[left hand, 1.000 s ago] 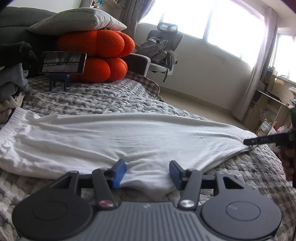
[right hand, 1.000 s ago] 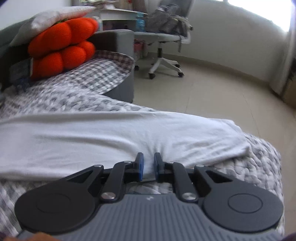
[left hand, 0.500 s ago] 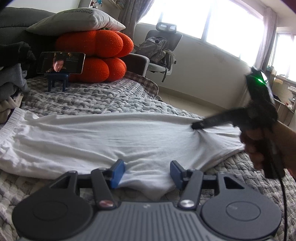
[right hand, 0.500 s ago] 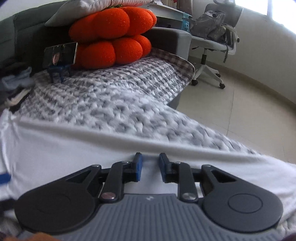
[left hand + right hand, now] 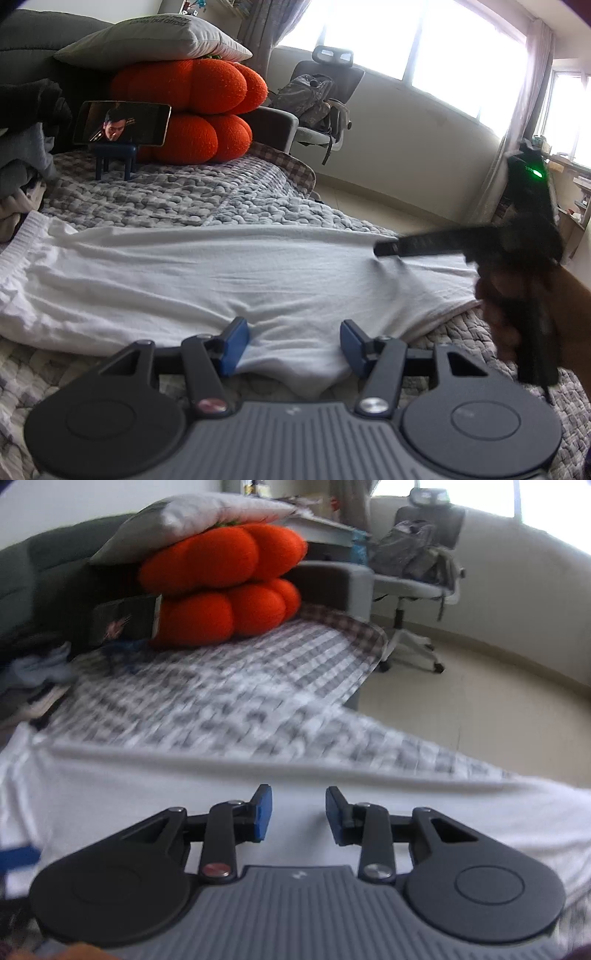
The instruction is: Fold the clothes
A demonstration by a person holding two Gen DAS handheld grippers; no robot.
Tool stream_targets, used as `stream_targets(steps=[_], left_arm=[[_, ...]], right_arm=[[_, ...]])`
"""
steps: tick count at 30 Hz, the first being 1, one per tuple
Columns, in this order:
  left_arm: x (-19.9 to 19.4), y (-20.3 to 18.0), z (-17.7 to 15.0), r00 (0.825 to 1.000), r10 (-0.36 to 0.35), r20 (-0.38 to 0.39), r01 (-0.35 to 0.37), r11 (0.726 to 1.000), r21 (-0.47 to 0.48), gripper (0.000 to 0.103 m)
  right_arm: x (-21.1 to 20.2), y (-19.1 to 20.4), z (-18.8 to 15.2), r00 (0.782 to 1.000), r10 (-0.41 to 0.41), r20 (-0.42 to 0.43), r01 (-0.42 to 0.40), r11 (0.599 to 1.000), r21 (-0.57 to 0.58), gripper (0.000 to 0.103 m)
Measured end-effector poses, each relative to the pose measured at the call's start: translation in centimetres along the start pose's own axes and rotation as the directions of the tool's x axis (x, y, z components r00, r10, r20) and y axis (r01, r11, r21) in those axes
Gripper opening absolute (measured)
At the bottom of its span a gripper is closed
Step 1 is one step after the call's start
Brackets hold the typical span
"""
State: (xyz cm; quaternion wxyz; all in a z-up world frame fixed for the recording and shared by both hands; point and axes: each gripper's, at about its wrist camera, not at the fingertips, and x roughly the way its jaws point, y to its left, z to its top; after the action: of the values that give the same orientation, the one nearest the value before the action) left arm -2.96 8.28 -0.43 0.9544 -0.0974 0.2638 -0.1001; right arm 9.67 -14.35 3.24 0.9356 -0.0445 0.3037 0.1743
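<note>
My left claw [image 5: 291,345] spread around a bunched white garment [image 5: 207,273] edge without pinching, my right claw [image 5: 298,818] just opening above the cloth, nothing gripped, garment flat across the grey quilt [image 5: 177,195], orange cushions [image 5: 195,114] beyond

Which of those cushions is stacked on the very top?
The flat grey-white pillow, resting on two round fuzzy orange pumpkin-shaped cushions; it alone is pale and flat.
</note>
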Motion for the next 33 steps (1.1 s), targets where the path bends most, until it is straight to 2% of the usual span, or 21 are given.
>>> stream_targets(steps=[9,14,18,21,24,33], left_arm=[[0.0,0.0,-0.1,1.0,0.003,0.003,-0.003,1.0,0.002,0.057],[0.0,0.2,-0.1,1.0,-0.001,0.006,0.001,1.0,-0.007,0.057],[-0.1,0.2,-0.1,1.0,0.001,0.008,-0.001,1.0,-0.01,0.057],[-0.1,0.1,-0.2,1.0,0.009,0.009,-0.009,1.0,-0.006,0.057],[-0.1,-0.1,-0.2,1.0,0.016,0.01,-0.016,1.0,-0.002,0.057],[-0.2,0.3,-0.2,1.0,0.005,0.016,-0.005,1.0,-0.018,0.057]], right_arm=[[-3.7,-0.3,-3.3,0.998,0.057,-0.035,-0.059,0.997,-0.053,0.042],[-5.2,-0.3,-4.7,0.998,0.062,-0.027,-0.062,0.998,-0.028,0.043],[-5.2,0.3,-4.2,0.998,0.05,-0.023,-0.05,0.999,-0.02,0.044],[-4.9,1.4,-3.5,0.995,0.101,0.011,-0.1,0.995,-0.013,0.044],[-3.8,3.1,-3.4,0.996,0.09,-0.027,-0.091,0.993,-0.077,0.046],[-5.8,2.1,-5.1,0.996,0.09,-0.027,-0.092,0.993,-0.073,0.051]])
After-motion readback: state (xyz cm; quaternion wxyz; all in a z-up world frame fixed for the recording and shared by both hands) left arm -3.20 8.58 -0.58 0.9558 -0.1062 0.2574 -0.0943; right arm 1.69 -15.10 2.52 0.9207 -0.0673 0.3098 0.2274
